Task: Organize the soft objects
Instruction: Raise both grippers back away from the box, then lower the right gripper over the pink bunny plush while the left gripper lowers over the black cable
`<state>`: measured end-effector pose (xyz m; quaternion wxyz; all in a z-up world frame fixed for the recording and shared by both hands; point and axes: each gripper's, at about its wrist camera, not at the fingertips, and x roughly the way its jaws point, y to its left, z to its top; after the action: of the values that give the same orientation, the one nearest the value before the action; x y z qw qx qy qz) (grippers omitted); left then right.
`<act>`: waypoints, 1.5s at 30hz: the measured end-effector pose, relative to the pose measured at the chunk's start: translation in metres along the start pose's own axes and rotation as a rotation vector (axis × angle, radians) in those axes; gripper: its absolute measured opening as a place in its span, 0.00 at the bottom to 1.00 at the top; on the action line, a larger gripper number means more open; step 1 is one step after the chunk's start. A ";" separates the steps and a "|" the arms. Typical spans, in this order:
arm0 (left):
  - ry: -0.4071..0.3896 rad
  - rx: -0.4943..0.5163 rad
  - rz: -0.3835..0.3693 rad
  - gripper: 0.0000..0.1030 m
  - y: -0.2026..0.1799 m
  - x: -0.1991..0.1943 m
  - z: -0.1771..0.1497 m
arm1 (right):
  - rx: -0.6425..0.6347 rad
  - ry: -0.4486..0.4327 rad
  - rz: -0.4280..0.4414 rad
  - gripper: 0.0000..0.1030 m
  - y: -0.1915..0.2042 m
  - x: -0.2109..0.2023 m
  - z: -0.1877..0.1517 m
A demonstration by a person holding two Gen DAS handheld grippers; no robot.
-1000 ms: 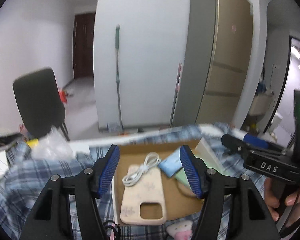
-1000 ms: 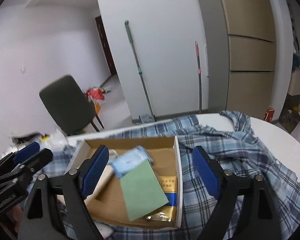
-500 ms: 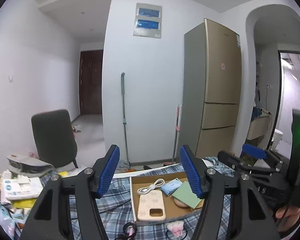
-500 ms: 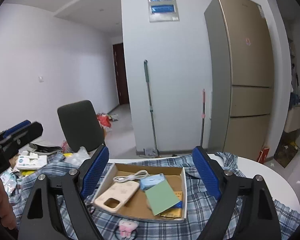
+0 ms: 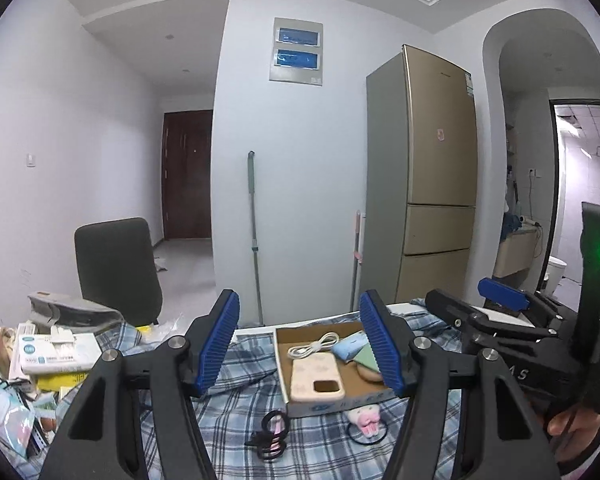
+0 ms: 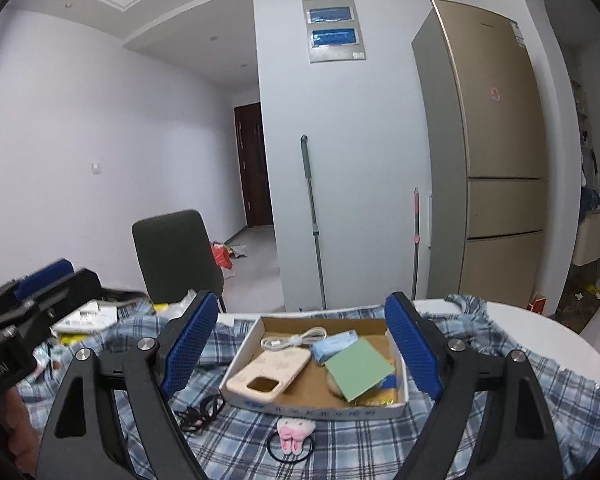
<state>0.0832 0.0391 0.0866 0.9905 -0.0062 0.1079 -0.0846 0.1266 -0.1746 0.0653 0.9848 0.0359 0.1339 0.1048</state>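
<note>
Soft things are sitting low in the centre of both views, and that is where the action is pointing. A shallow cardboard box (image 6: 396, 406) is resting on a blue checked cloth (image 6: 500, 432), and it is already holding a cream phone case (image 6: 270, 374), a coiled white cable (image 6: 294, 340), a pale blue packet (image 6: 334, 346) and a green card (image 6: 358, 368) lying over something gold. So the box is serving as the collecting spot, judging by how everything is gathered inside it.

Just in front of the box, outside its near wall, a pink bunny hair tie (image 6: 294, 434) is lying on the cloth, and to its left a tangle of black hair ties (image 5: 270, 434) is waiting too. Those are looking like the leftovers that need to go in.

Left gripper (image 5: 298, 346) is framing the box in the lower middle of its view, jaws standing apart with nothing between them. Right gripper (image 6: 296, 346) is doing the same, jaws wide and empty, the box sitting squarely in the gap. Each gripper is showing at the other's frame edge, a hand (image 5: 576, 426) wrapped round the right one's handle at lower right.

Both are hanging back and high, probably giving a clear look before picking a target. Clutter (image 5: 48, 354) is piling up at the left edge, well apart from the box.
</note>
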 end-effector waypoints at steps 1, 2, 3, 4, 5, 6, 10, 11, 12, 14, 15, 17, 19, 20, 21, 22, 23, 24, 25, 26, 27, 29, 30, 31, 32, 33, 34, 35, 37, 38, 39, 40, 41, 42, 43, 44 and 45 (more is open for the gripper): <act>-0.004 0.003 0.003 0.63 0.002 0.002 -0.007 | -0.007 0.005 0.003 0.82 0.001 0.003 -0.006; -0.011 0.003 0.006 0.63 0.003 0.003 -0.014 | -0.016 0.011 0.004 0.82 0.002 0.007 -0.012; -0.015 0.002 0.010 0.63 0.005 0.007 -0.021 | -0.027 0.016 0.001 0.82 0.003 0.011 -0.018; -0.008 -0.002 0.014 0.63 0.007 0.013 -0.029 | -0.035 0.020 -0.005 0.82 0.004 0.014 -0.023; 0.010 -0.007 0.013 0.63 0.008 0.020 -0.034 | -0.044 0.027 -0.010 0.82 0.005 0.019 -0.029; 0.030 -0.016 0.006 0.63 0.011 0.027 -0.039 | -0.050 0.035 -0.013 0.82 0.004 0.021 -0.034; 0.068 -0.002 0.017 0.63 0.015 0.043 -0.060 | -0.068 0.069 -0.030 0.88 0.005 0.033 -0.054; 0.077 0.006 0.021 0.65 0.015 0.045 -0.064 | -0.069 0.074 -0.036 0.89 0.005 0.035 -0.058; 0.096 0.014 0.031 0.66 0.016 0.047 -0.068 | -0.068 0.079 -0.041 0.93 0.004 0.037 -0.062; 0.095 0.011 0.037 0.69 0.018 0.048 -0.074 | -0.063 0.085 -0.041 0.98 0.002 0.040 -0.073; 0.093 0.011 0.039 0.73 0.018 0.049 -0.078 | -0.066 0.085 -0.046 0.99 0.002 0.042 -0.077; 0.098 0.018 0.046 0.88 0.017 0.049 -0.084 | -0.086 0.076 -0.070 0.99 0.004 0.045 -0.085; 0.109 0.021 0.036 0.88 0.016 0.051 -0.088 | -0.106 0.084 -0.088 0.99 0.008 0.050 -0.090; 0.122 0.021 0.035 0.90 0.016 0.054 -0.089 | -0.109 0.096 -0.085 0.99 0.009 0.053 -0.092; 0.133 0.017 0.039 0.93 0.017 0.055 -0.090 | -0.111 0.106 -0.081 0.99 0.010 0.055 -0.093; 0.147 0.007 0.046 1.00 0.019 0.058 -0.091 | -0.114 0.116 -0.083 0.99 0.011 0.057 -0.095; 0.150 -0.003 0.051 1.00 0.021 0.058 -0.092 | -0.118 0.123 -0.088 0.99 0.011 0.059 -0.096; 0.158 -0.019 0.052 1.00 0.024 0.060 -0.092 | -0.118 0.132 -0.092 0.99 0.011 0.060 -0.098; 0.163 -0.028 0.053 1.00 0.026 0.061 -0.093 | -0.117 0.139 -0.093 0.99 0.011 0.062 -0.099; 0.169 -0.036 0.057 1.00 0.028 0.062 -0.093 | -0.116 0.147 -0.095 0.99 0.011 0.063 -0.100; 0.173 -0.039 0.061 1.00 0.030 0.062 -0.093 | -0.117 0.154 -0.097 0.99 0.011 0.064 -0.100; 0.186 -0.041 0.068 1.00 0.031 0.066 -0.095 | -0.119 0.162 -0.097 0.99 0.011 0.065 -0.102; 0.192 -0.041 0.072 1.00 0.031 0.067 -0.096 | -0.120 0.165 -0.095 0.99 0.011 0.066 -0.102; 0.199 -0.043 0.073 1.00 0.031 0.068 -0.096 | -0.120 0.170 -0.091 0.99 0.011 0.067 -0.102; 0.205 -0.045 0.075 1.00 0.031 0.070 -0.097 | -0.120 0.180 -0.079 0.99 0.011 0.068 -0.103; 0.214 -0.047 0.080 1.00 0.032 0.071 -0.098 | -0.122 0.197 -0.065 0.99 0.011 0.071 -0.104; 0.226 -0.046 0.086 1.00 0.032 0.075 -0.100 | -0.125 0.218 -0.060 0.99 0.013 0.075 -0.106; 0.238 -0.046 0.087 1.00 0.032 0.078 -0.101 | -0.132 0.248 -0.058 0.99 0.014 0.081 -0.108; 0.277 -0.047 0.083 1.00 0.032 0.086 -0.107 | -0.145 0.314 -0.060 0.99 0.016 0.092 -0.113; 0.290 -0.048 0.085 1.00 0.032 0.089 -0.108 | -0.148 0.349 -0.057 0.98 0.017 0.099 -0.117; 0.300 -0.050 0.088 1.00 0.033 0.091 -0.110 | -0.147 0.382 -0.044 0.95 0.017 0.105 -0.120; 0.309 -0.055 0.091 1.00 0.034 0.092 -0.111 | -0.147 0.415 -0.041 0.93 0.017 0.111 -0.123; 0.316 -0.060 0.094 1.00 0.035 0.094 -0.112 | -0.151 0.445 -0.051 0.91 0.017 0.116 -0.127; 0.325 -0.065 0.096 1.00 0.036 0.095 -0.113 | -0.150 0.470 -0.050 0.89 0.016 0.119 -0.130; 0.334 -0.069 0.095 1.00 0.037 0.096 -0.114 | -0.146 0.495 -0.045 0.87 0.016 0.123 -0.133; 0.345 -0.074 0.095 1.00 0.038 0.098 -0.116 | -0.144 0.519 -0.046 0.86 0.015 0.126 -0.136; 0.357 -0.076 0.094 1.00 0.039 0.101 -0.117 | -0.141 0.534 -0.045 0.84 0.014 0.128 -0.138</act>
<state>0.1617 0.0609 -0.0503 0.9576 -0.0236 0.2853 -0.0338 0.2069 -0.1271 -0.0985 0.9168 -0.0646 0.3818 0.0975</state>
